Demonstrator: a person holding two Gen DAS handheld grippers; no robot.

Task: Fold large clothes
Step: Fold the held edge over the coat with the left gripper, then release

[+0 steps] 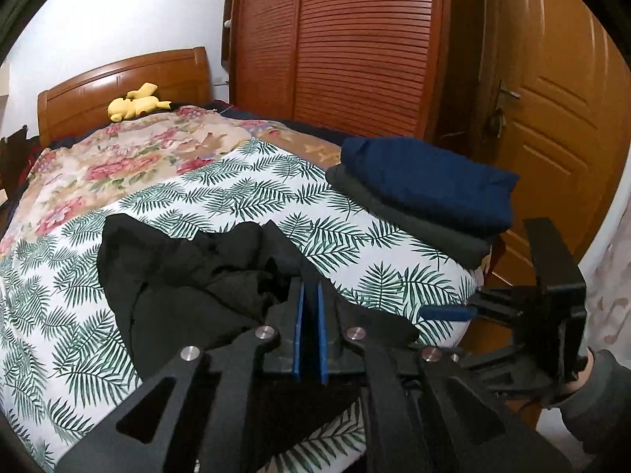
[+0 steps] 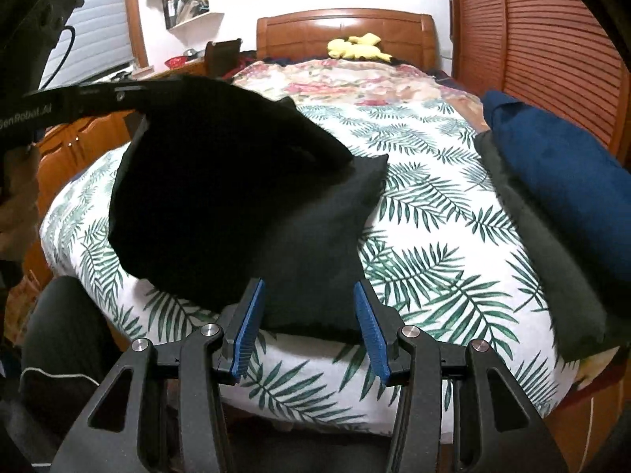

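A black garment [image 2: 221, 197] lies crumpled on the leaf-print bed sheet [image 2: 434, 236]. One corner of it is lifted toward the upper left. There my left gripper [image 2: 136, 116] is shut on it. In the left wrist view its blue pads [image 1: 298, 327] stand almost together, and black cloth [image 1: 189, 268] is bunched around my left gripper [image 1: 311, 295]. My right gripper [image 2: 308, 287] is open at the garment's near edge, its pads clear of the cloth. One of its blue fingers [image 1: 445, 312] shows at the bed's right edge.
A folded navy garment [image 1: 426, 181] sits on a folded dark green one [image 1: 414, 228] at the bed's right side. A floral blanket [image 1: 118, 157] and a yellow plush toy [image 1: 134, 104] lie near the headboard. A louvred wardrobe [image 1: 355, 39] and a door [image 1: 552, 118] stand to the right.
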